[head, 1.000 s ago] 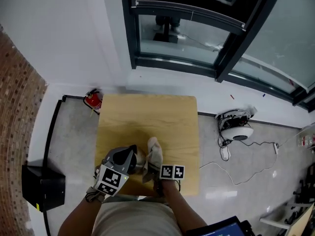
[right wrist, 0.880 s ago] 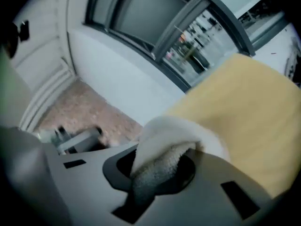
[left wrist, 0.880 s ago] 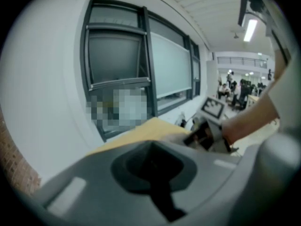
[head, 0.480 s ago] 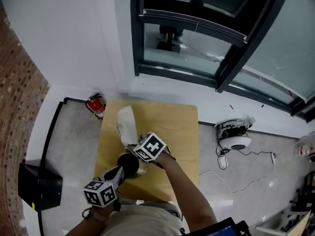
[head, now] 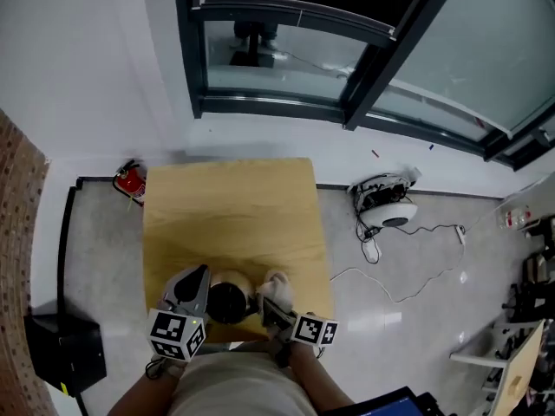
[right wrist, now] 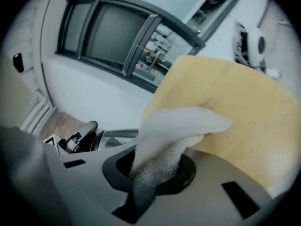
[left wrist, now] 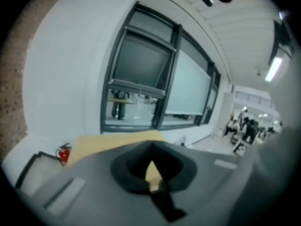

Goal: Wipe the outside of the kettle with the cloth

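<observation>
Currently my right claw (right wrist: 149, 180) is clamped on the white cloth (right wrist: 178, 121). Its long axis runs fwd along the jaws, tip bent right. Kettle (head: 227, 298) stands upright at the counter (head: 230, 206) near edge, btwn right claw and left claw (left wrist: 153, 185), whose jaws are pressed together.

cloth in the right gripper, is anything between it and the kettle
Nothing visible. The cloth, clamped in the right gripper, sits close beside the kettle on the table; whether they touch cannot be told. The left gripper is on the kettle's opposite side, out of the way.
</observation>
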Demonstrator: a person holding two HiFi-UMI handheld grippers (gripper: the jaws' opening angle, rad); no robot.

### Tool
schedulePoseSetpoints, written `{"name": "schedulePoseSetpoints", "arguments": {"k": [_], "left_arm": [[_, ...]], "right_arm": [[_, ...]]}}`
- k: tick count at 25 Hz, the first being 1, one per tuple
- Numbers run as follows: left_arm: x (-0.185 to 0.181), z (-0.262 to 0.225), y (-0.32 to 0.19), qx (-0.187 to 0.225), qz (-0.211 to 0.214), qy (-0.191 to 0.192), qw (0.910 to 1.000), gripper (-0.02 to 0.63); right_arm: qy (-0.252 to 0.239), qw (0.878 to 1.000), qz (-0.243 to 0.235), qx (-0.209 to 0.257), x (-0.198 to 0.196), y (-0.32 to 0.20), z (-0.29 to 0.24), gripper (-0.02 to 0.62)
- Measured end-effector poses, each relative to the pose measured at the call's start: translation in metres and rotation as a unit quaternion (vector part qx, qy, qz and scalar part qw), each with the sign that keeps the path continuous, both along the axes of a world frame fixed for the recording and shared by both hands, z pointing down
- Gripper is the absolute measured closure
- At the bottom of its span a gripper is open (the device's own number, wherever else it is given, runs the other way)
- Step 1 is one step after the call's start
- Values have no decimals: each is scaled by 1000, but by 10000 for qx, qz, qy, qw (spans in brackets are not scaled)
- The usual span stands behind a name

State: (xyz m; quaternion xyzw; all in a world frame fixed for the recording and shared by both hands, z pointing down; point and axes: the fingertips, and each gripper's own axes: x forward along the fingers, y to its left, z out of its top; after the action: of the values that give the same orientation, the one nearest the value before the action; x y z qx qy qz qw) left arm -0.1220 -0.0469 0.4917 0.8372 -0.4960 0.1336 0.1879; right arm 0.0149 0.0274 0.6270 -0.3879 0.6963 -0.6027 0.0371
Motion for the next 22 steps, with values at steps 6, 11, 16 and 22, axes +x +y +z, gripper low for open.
{"name": "schedulePoseSetpoints", "arguments": {"k": [6,11,16,22], "left_arm": [[73,12,29,327,1537,-1319,9787,607],[82,23,42,804,1984,-2065,9547,607],[84,21,42,628,1888,-1730,9646,607],[84,14,44,640,1775,-1498,9705,607]], "right_arm": [[-846,9867,661,1222,6,-18,-31,541],[529,9985,-140,23,-1,-13,58,541],[-735,9794,-76,1877,-16,-17,-42,541],[92,9940,-446,999,-19,-44,12,541]]}}
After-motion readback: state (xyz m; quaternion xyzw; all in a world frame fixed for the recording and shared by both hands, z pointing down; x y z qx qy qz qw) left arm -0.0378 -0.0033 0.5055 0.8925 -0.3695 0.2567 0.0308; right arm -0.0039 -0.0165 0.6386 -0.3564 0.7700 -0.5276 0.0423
